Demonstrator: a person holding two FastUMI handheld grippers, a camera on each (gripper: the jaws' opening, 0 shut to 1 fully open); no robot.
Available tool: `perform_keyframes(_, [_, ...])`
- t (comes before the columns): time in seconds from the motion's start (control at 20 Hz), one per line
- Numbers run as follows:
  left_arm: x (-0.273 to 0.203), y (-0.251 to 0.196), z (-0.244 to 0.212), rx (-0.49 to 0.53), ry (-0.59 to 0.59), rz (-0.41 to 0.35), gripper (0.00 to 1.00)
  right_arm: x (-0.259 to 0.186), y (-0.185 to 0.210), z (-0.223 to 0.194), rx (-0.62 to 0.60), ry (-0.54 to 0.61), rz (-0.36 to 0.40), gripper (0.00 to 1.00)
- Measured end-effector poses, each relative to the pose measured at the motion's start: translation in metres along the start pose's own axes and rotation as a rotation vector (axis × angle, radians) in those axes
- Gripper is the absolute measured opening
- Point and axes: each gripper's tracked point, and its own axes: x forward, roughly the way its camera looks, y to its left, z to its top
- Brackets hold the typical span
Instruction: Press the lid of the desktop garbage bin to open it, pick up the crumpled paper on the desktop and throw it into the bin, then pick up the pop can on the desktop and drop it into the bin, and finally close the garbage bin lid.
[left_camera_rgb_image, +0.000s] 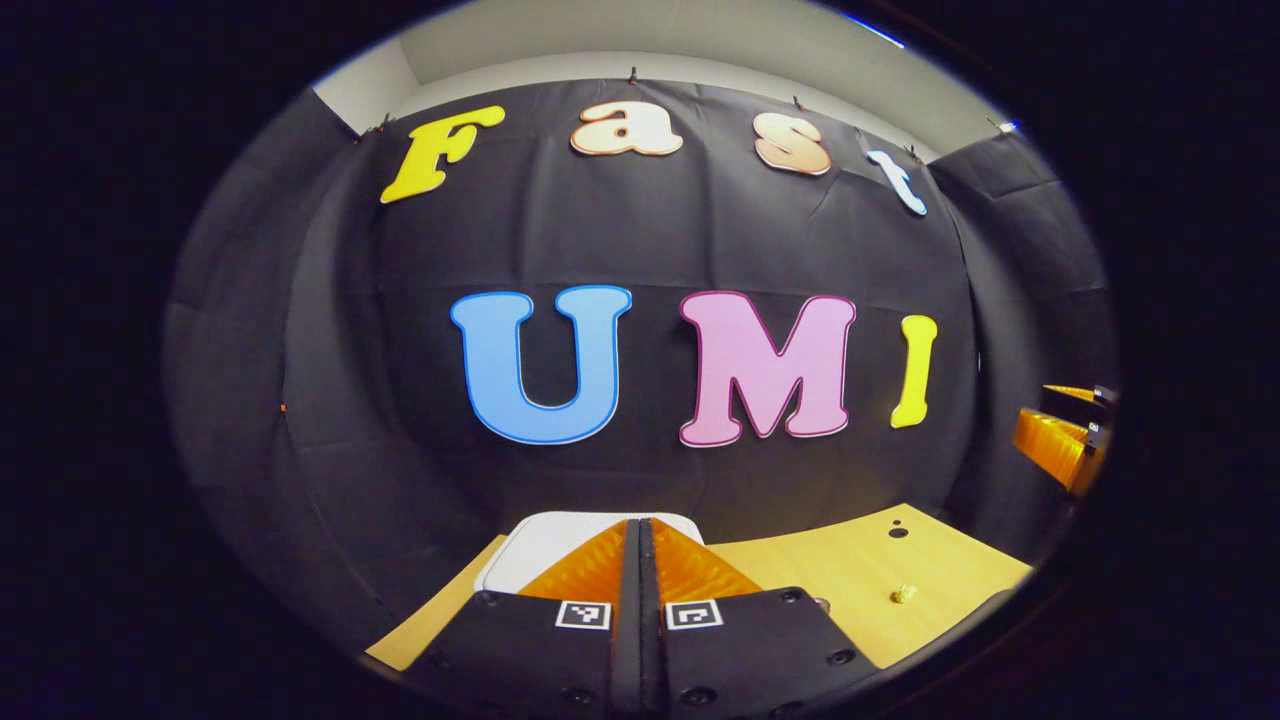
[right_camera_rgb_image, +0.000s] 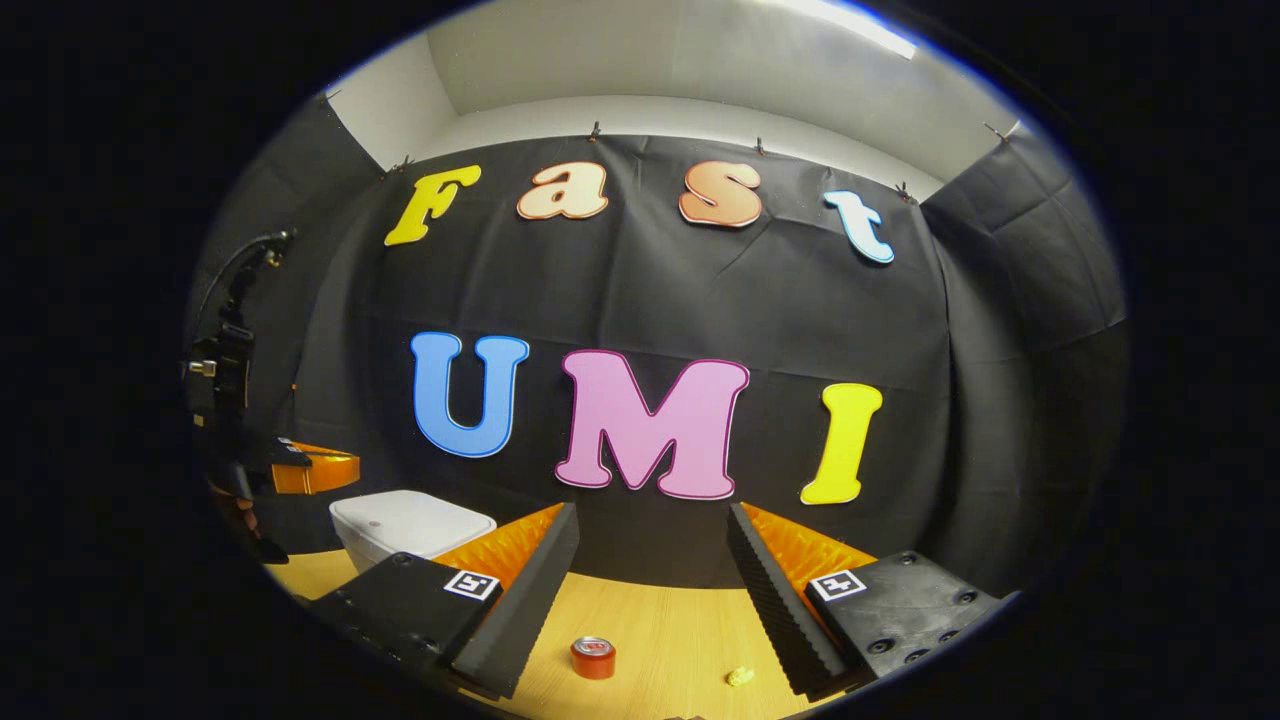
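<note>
From the left gripper view I see my left gripper (left_camera_rgb_image: 640, 535) with its fingers pressed together, nothing between them, hanging above the white garbage bin (left_camera_rgb_image: 540, 545), whose lid lies flat and down. The bin stands at the far edge of the wooden desktop (left_camera_rgb_image: 850, 590), against the booth wall. A small crumpled paper (left_camera_rgb_image: 904, 594) lies on the bare wood off to the right of the bin, well apart from it. At the right rim of this view I catch part of the other gripper.

In the right gripper view my right gripper (right_camera_rgb_image: 652, 570) is spread wide and holds nothing. Between its fingers, nearer the left one, a red pop can (right_camera_rgb_image: 593, 657) stands upright on the desktop toward the near edge. The crumpled paper (right_camera_rgb_image: 740, 677) lies near the can, to its right. The bin (right_camera_rgb_image: 410, 525) sits far left, lid shut, with the left gripper (right_camera_rgb_image: 315, 470) above and behind it.
</note>
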Motion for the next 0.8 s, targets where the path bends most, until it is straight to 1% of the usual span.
perform_keyframes(0.1, [0.015, 0.007, -0.020, -0.017, 0.069, -0.007, 0.06, 0.003, -0.005, -0.005, -0.004, 0.008, -0.005, 0.96])
perform_keyframes(0.25, [0.039, 0.023, -0.042, -0.005, 0.162, 0.000, 0.06, 0.007, -0.005, -0.018, 0.003, 0.036, -0.001, 0.96])
perform_keyframes(0.45, [0.052, 0.030, -0.075, -0.025, 0.278, 0.004, 0.06, 0.009, -0.004, -0.037, 0.007, 0.078, 0.007, 0.96])
perform_keyframes(0.55, [0.055, 0.029, -0.077, -0.007, 0.277, 0.004, 0.06, 0.009, -0.005, -0.044, 0.001, 0.090, 0.003, 0.96])
perform_keyframes(0.65, [0.052, 0.027, -0.084, 0.012, 0.306, -0.016, 0.06, 0.009, -0.007, -0.050, 0.017, 0.108, 0.001, 0.97])
perform_keyframes(0.7, [0.056, 0.027, -0.082, 0.001, 0.298, -0.023, 0.07, 0.008, -0.006, -0.054, 0.028, 0.120, 0.002, 0.96])
perform_keyframes(0.8, [0.055, 0.029, -0.085, -0.063, 0.305, -0.039, 0.07, 0.008, -0.004, -0.058, 0.031, 0.130, 0.002, 0.96])
